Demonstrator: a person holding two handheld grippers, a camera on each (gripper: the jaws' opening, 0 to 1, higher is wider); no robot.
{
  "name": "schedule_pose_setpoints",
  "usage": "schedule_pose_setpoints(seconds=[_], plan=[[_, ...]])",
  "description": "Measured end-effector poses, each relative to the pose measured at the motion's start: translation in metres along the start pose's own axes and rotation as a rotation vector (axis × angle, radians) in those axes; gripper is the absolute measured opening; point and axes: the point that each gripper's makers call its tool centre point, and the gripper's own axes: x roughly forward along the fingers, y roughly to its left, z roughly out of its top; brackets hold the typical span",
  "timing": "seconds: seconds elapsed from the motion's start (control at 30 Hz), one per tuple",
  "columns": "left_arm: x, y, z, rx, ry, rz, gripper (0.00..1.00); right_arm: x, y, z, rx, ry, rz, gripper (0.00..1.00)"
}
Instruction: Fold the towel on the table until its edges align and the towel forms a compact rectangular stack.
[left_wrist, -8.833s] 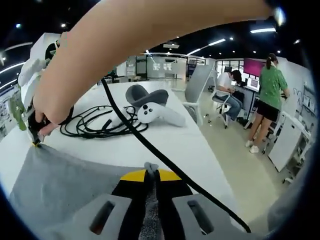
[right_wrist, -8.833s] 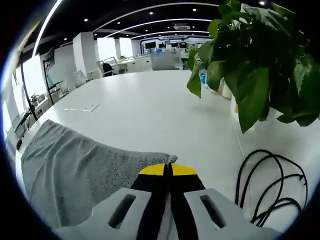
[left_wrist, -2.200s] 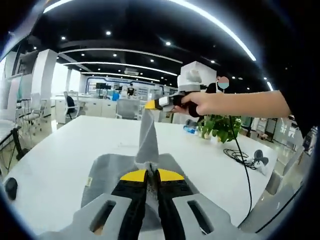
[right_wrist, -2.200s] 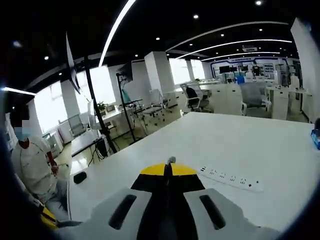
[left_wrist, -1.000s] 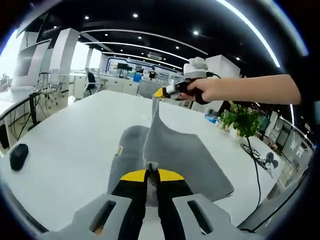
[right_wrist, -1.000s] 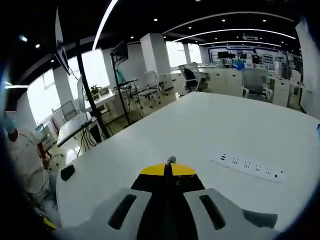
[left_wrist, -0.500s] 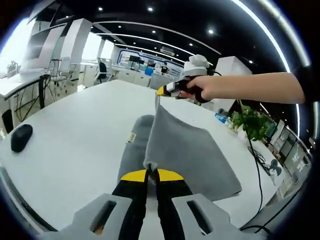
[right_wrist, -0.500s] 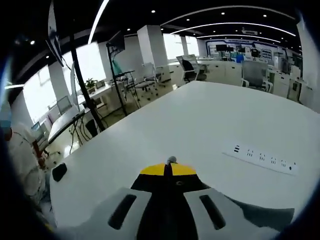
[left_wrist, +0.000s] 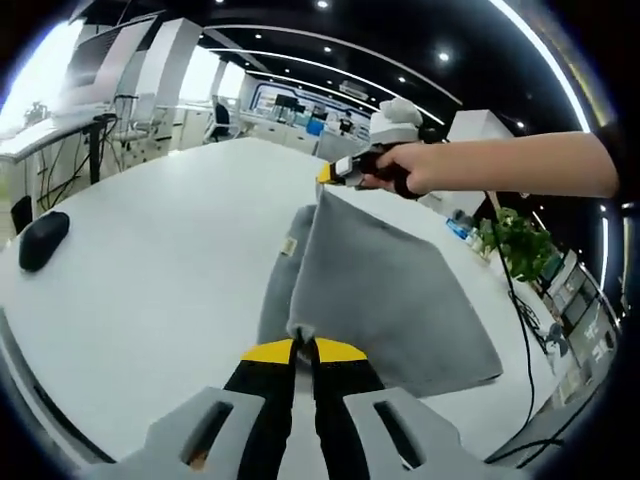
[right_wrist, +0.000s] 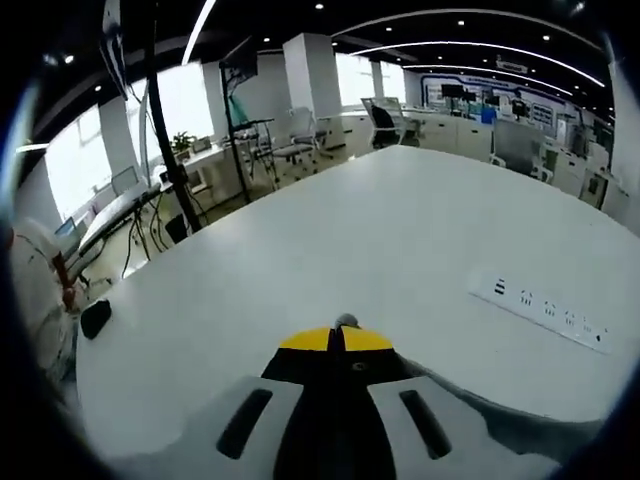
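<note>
Left tool (left_wrist: 303, 345) and right tool (left_wrist: 335, 174) clamped on towel (left_wrist: 375, 290) corners.

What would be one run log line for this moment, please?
phase: mid-fold | left tool: shut on grey towel corner | right tool: shut on opposite corner | towel: half lifted over white table | fold: unfinished

In the left gripper view the towel (left_wrist: 385, 290) lies on the bench (left_wrist: 150, 260), between the left gripper (left_wrist: 303, 347) at its near corner and the right gripper (left_wrist: 335, 173) at its far corner; a mouse (left_wrist: 42, 240) sits far left; a plant (left_wrist: 520, 245) stands right
</note>
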Motion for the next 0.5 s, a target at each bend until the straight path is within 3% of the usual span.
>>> schedule_pose_setpoints(seconds=[0.27,0.5], plan=[[0.002,0.006,-0.015,-0.008,0.061,0.027,0.03,0.018,-0.003,-0.008,-0.046,0.009,0.008,0.00],[-0.003,0.009,-0.021,-0.016,0.074,0.029,0.04,0.028,-0.002,-0.011,-0.054,0.013,0.047,0.00]])
